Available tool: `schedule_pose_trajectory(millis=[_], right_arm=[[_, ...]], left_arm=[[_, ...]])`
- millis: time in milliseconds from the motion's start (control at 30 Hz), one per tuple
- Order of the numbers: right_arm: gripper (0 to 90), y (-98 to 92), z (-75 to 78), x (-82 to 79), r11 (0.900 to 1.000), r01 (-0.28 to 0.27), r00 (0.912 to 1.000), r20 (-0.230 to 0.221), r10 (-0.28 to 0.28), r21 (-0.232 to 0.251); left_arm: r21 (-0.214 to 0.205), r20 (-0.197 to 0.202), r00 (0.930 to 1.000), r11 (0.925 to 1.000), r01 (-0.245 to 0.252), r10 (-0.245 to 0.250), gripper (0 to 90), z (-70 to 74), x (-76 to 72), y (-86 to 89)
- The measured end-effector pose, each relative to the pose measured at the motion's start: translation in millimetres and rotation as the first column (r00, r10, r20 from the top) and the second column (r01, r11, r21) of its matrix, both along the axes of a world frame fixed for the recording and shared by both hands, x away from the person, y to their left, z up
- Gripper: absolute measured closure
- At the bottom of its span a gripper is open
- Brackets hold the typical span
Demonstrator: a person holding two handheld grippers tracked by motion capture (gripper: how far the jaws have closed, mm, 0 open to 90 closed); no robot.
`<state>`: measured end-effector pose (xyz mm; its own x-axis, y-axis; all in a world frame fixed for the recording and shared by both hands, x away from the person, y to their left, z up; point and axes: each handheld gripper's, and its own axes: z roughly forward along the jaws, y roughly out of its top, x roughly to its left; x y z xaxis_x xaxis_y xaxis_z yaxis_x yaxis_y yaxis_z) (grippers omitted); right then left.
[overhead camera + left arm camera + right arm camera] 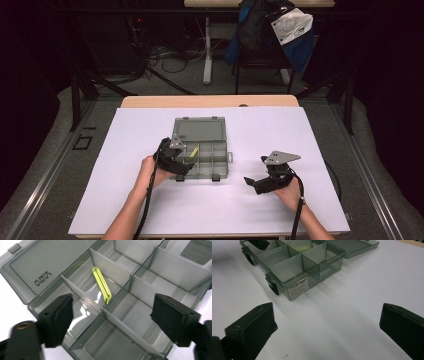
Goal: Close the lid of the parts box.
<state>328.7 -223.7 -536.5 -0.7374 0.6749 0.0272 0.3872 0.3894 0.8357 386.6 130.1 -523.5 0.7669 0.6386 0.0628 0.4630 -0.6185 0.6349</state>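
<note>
Box: clear grey plastic compartment organiser box point(210, 157), lid point(199, 128) swung open and lying flat behind it, on the white sheet over the worktop point(150, 210), about centre.
Box layout: thin dividers split the tray into compartments in two rows; two black latches point(273, 287) on the front wall, white label point(298, 288) on the end wall that faces the right tongs.
Clip: small yellow-green plastic clip point(102, 285), long and folded, lying loose in a back-row compartment toward the lid side, one end against a divider point(110, 268); in the high view it sits in the left part of the tray point(193, 151).
Left tongs: left tongs point(112, 315) hover over the left front of the box, tipped down into it; black pads spread, nothing between them but dividers and compartment floor below, no contact with the clip. High view puts them at the box's front-left corner point(176, 161), person's left hand point(150, 170) behind.
Right tongs: right tongs point(327, 327) spread wide, nothing pinched, low over bare white sheet to the right of the box, well apart from it, pointing toward it. High view: held in the right hand point(290, 192), grey three-cornered plate point(281, 158) on top.
Background: dark floor, cables and a chair with a blue bag beyond the worktop.
</note>
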Motion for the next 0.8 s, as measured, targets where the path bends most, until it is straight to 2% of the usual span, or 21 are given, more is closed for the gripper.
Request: schedule_pose_trajectory(millis=[167,200,233,267,367,467,800], right_arm=[[0.0,0.9,-0.8,0.1,1.0,-0.002,1.0,-0.004,0.002,-0.003],[0.0,1.1,-1.0,0.1,1.0,-0.003,1.0,-0.003,0.003,-0.004],[0.0,1.1,-1.0,0.1,1.0,-0.003,1.0,-0.003,0.003,-0.004],[0.0,1.1,-0.9,0.1,1.0,-0.003,1.0,-0.004,0.003,-0.002],[0.0,1.0,-1.2,0.5,1.0,-0.003,1.0,-0.004,0.002,-0.002],[0.0,1.5,-1.7,0.6,1.0,-0.007,1.0,-0.005,0.007,-0.005],[0.0,1.7,-1.7,1.0,1.0,-0.005,1.0,-0.007,0.005,-0.002]], left_arm=[[0.004,0.002,0.9999,0.9999,-0.012,0.012,26.9,-1.9,1.8,0.7],[-0.001,-0.002,0.9999,0.9999,-0.015,0.015,31.8,-2.5,2.4,1.5],[-0.005,0.0,0.9997,0.9997,-0.023,0.023,31.8,-2.9,2.9,2.4],[-0.011,-0.005,0.9998,0.9997,-0.021,0.021,36.5,-4.0,4.0,3.9],[-0.013,-0.006,0.9996,0.9996,-0.027,0.027,41.7,-5.1,5.1,4.9],[-0.028,-0.021,0.9994,0.9993,-0.027,0.026,44.6,-6.7,6.3,6.4],[-0.036,-0.035,0.9988,0.9987,-0.035,0.034,49.9,-8.7,7.9,7.5]])
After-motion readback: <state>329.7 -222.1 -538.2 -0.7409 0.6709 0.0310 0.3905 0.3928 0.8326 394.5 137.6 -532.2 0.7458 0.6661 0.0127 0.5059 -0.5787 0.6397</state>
